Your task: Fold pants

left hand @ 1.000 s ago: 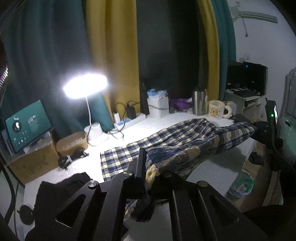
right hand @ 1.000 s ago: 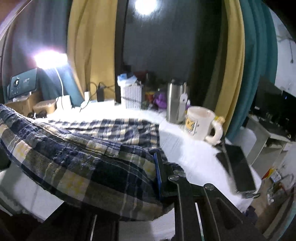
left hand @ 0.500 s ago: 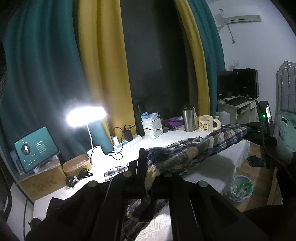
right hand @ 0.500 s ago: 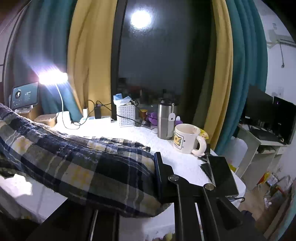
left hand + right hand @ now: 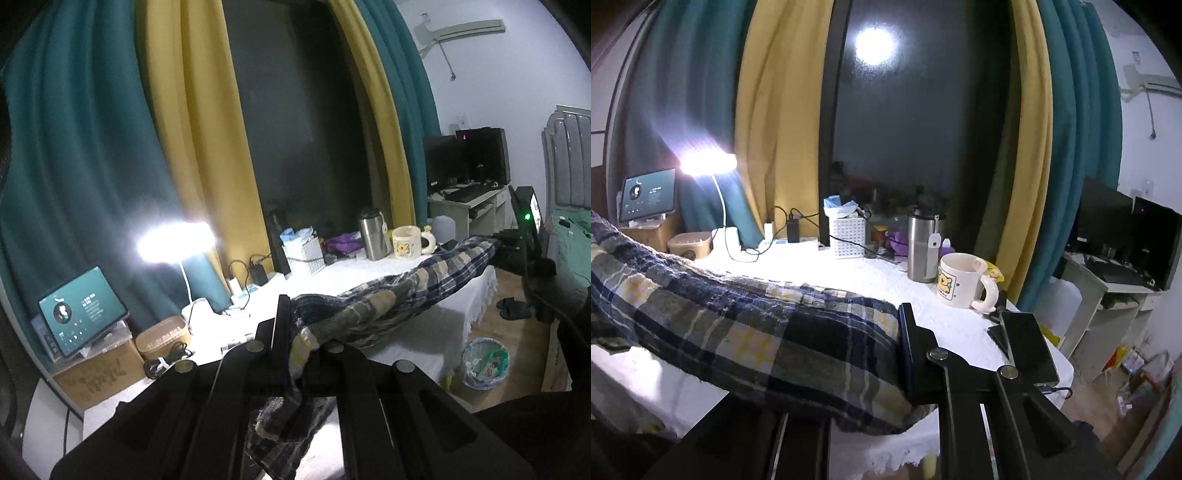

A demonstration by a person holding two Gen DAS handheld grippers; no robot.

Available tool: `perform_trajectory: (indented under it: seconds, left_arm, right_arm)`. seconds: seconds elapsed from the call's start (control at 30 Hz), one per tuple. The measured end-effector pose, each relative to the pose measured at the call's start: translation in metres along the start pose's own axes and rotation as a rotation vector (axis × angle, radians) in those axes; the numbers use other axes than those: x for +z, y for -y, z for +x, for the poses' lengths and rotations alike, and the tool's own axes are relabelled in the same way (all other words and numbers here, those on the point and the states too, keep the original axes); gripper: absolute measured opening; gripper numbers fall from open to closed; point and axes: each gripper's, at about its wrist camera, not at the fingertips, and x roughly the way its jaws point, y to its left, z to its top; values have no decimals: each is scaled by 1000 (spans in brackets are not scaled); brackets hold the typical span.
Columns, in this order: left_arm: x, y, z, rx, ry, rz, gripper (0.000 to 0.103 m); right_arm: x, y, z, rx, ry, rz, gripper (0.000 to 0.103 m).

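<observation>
While both my jaws pinch the pants shut, the soft cloth sags between; edges suit gripping best.

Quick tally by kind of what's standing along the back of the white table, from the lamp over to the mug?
Desk lamp: 1
Oval woven box: 1
Power strip with plugged-in adapters: 1
White perforated organizer basket: 1
Steel tumbler: 1
Cartoon mug: 1
Total: 6

No legible text; cardboard box scrawl unreadable.
</observation>
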Motion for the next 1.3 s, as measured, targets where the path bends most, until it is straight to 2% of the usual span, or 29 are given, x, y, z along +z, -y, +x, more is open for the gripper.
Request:
perform_trajectory:
  seconds: [0.2,0.6,0.9,1.3]
  left_arm:
    - [-8,-13,28,-10,-60,-36,3]
    - [-7,-48,91,-24,-129,-76,3]
    - [-10,-72,142,-33,-193,-103,3]
    - [-35,-107,219,-42,-326,-164,6]
  right_arm:
    - [9,-2,26,3,-35,-7,15]
    - [30,-9,79,-10,-94,-18,15]
    - [41,-11,130,-9,-142,-22,15]
    - [42,-22,212,17,-245,-41,15]
